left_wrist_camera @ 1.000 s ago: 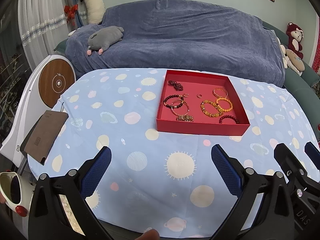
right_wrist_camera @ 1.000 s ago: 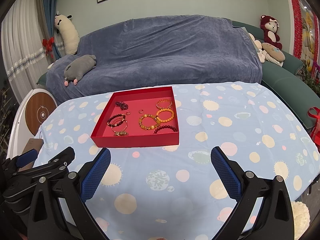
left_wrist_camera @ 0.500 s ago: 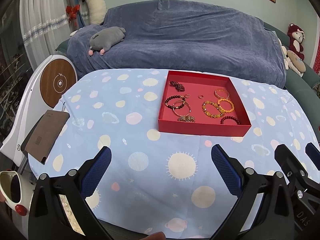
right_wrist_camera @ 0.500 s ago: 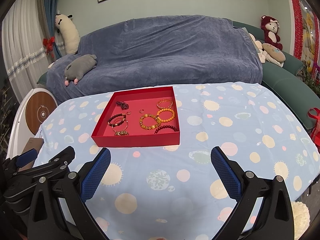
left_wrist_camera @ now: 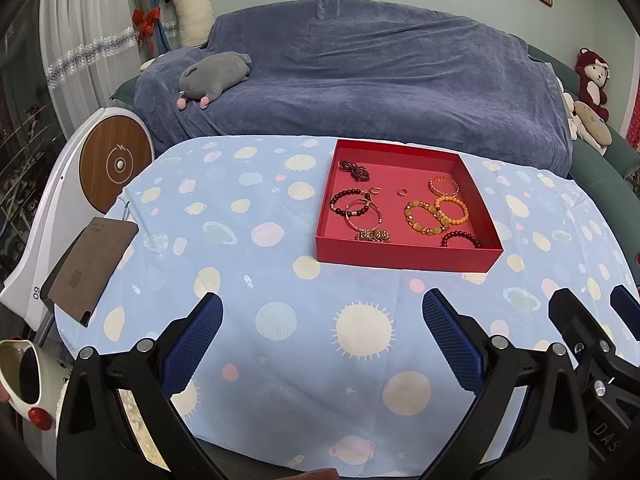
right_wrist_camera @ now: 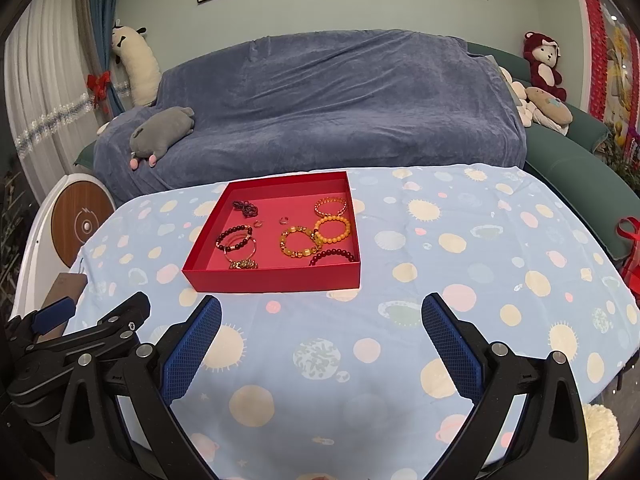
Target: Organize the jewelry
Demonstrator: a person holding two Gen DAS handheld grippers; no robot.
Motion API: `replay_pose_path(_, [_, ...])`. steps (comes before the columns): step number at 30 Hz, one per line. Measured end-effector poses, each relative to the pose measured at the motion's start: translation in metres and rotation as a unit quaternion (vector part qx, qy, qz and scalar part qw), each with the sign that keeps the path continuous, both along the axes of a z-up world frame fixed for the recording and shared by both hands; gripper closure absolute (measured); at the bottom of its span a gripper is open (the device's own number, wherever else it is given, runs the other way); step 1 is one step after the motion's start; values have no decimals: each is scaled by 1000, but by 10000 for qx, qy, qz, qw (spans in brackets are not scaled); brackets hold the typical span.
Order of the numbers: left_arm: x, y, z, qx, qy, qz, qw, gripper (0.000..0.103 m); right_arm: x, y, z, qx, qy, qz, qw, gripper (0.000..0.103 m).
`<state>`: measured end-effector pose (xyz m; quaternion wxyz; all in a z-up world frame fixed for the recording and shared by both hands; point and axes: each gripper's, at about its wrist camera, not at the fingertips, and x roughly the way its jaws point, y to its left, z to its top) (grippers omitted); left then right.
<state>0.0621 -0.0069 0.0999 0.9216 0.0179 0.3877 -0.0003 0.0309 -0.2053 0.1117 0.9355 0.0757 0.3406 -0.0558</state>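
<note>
Left wrist view showed the jewelry already lying in the red tray [left_wrist_camera: 404,258]; nothing remained loose on the worktop [left_wrist_camera: 280,280]; both grippers' jaws stood apart, empty.

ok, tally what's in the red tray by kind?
Inside the red tray:
Beaded bracelets: 5, one being the dark red one
Thin gold bangle: 1
Gold chain piece: 1
Dark bead bundle: 1
Small rings: 2
Total: 10
</note>
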Motion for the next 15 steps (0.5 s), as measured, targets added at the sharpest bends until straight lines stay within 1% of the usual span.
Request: replay_pose_path(15, [1,-3,2,53,-56,8,10000,8,0,0,0,-7,5,-3,10000,6])
